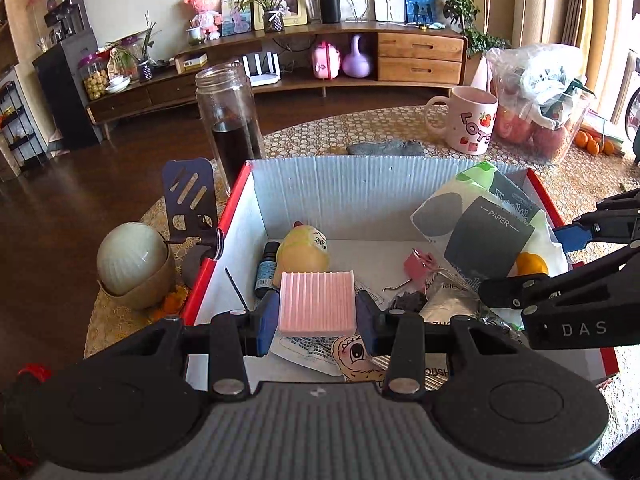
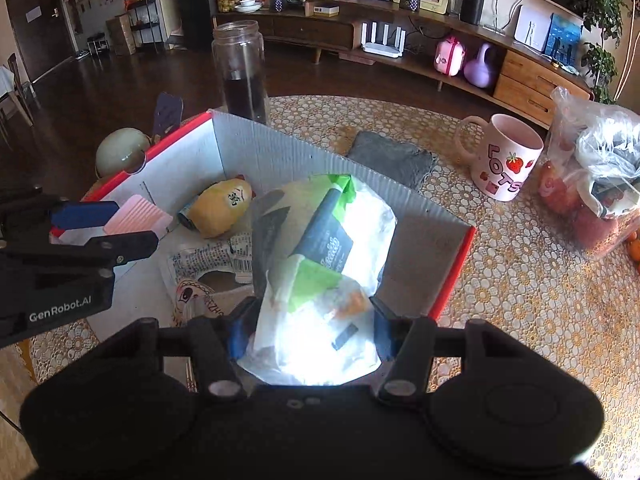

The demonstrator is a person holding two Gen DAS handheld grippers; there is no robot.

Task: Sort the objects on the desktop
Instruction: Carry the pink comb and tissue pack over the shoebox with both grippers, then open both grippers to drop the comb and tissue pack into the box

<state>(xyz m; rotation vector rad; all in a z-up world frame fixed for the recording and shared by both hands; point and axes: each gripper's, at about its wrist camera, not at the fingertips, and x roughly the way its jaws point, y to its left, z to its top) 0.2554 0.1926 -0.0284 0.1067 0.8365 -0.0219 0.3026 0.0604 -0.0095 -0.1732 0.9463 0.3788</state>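
My left gripper (image 1: 317,316) is shut on a pink ribbed block (image 1: 318,302) and holds it over the near part of a red-edged cardboard box (image 1: 340,184). My right gripper (image 2: 310,332) is shut on a white and green tissue pack (image 2: 320,264), held over the right side of the same box (image 2: 256,148). Inside the box lie a yellow chick toy (image 1: 304,252), a small blue bottle (image 1: 267,268), a pink binder clip (image 1: 418,266) and paper packets. Each gripper shows in the other's view: the right gripper (image 1: 576,264), the left gripper (image 2: 92,224).
A tall glass jar (image 1: 228,120) with dark liquid stands behind the box's left corner. A strawberry mug (image 1: 468,120), a grey cloth (image 1: 384,147) and a plastic bag of fruit (image 1: 540,100) sit on the lace-covered table behind. A pale ball in a bowl (image 1: 132,258) and a dark metal stand (image 1: 190,196) are left of the box.
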